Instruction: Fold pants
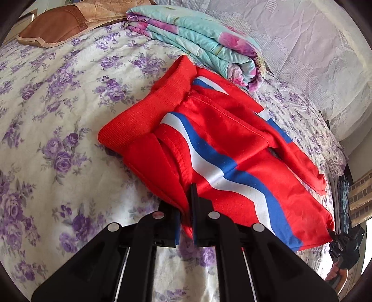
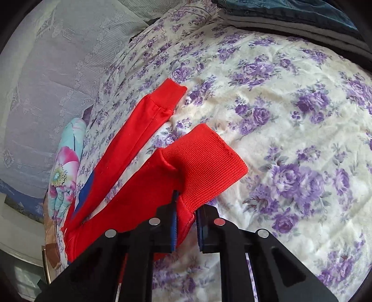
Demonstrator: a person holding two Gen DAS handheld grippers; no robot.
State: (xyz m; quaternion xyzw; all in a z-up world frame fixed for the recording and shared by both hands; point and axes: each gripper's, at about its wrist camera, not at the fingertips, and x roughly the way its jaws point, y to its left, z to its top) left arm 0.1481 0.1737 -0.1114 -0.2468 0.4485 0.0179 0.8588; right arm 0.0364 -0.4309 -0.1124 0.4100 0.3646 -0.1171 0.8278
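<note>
Red pants (image 1: 220, 144) with a white and blue stripe lie on the flowered bed sheet (image 1: 58, 104). In the left wrist view my left gripper (image 1: 186, 218) is shut on the pants at the waist end, near the ribbed waistband (image 1: 148, 116). In the right wrist view my right gripper (image 2: 187, 223) is shut on a leg of the pants (image 2: 144, 195) just behind its ribbed cuff (image 2: 204, 160), lifted off the sheet. The other leg's cuff (image 2: 167, 95) lies flat farther away. The right gripper also shows at the right edge of the left wrist view (image 1: 337, 246).
A folded turquoise floral quilt (image 1: 197, 39) lies behind the pants. A brown pillow (image 1: 60, 25) sits at the far left. Folded jeans and grey clothes (image 2: 290, 14) are stacked at the sheet's far edge. A lace curtain (image 2: 58, 69) hangs beyond the bed.
</note>
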